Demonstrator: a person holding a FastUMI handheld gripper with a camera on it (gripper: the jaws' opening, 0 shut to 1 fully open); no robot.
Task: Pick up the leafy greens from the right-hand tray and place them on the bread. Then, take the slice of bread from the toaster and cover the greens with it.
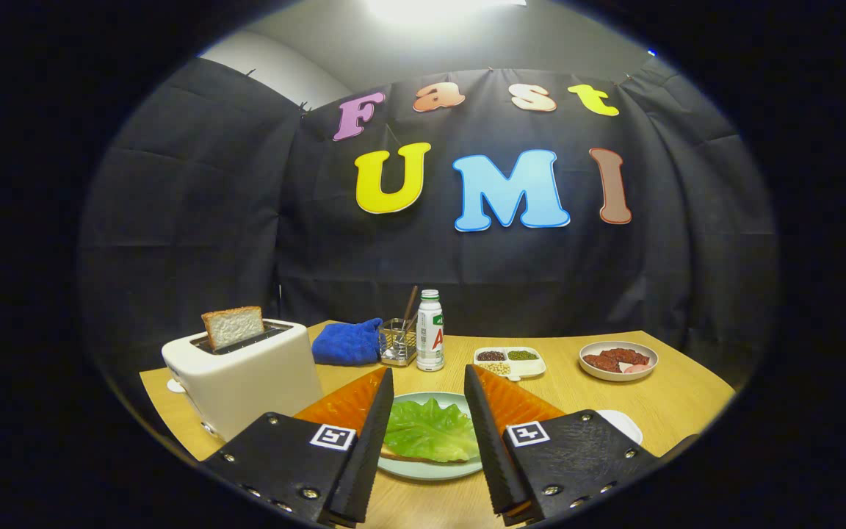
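At the bottom centre, the gripper (428, 389) has its two fingers spread apart, holding nothing, with one pale green round plate (434, 468) between them on the wooden table (673, 404). One green lettuce leaf (429, 431) lies on one bread slice (412, 457) there. At lower left, one white toaster (247, 382) holds one toasted bread slice (233, 326) upright. Beyond stand one blue cloth (348, 342), one white bottle (430, 330), one divided white tray (510, 361) and one meat dish (618, 360).
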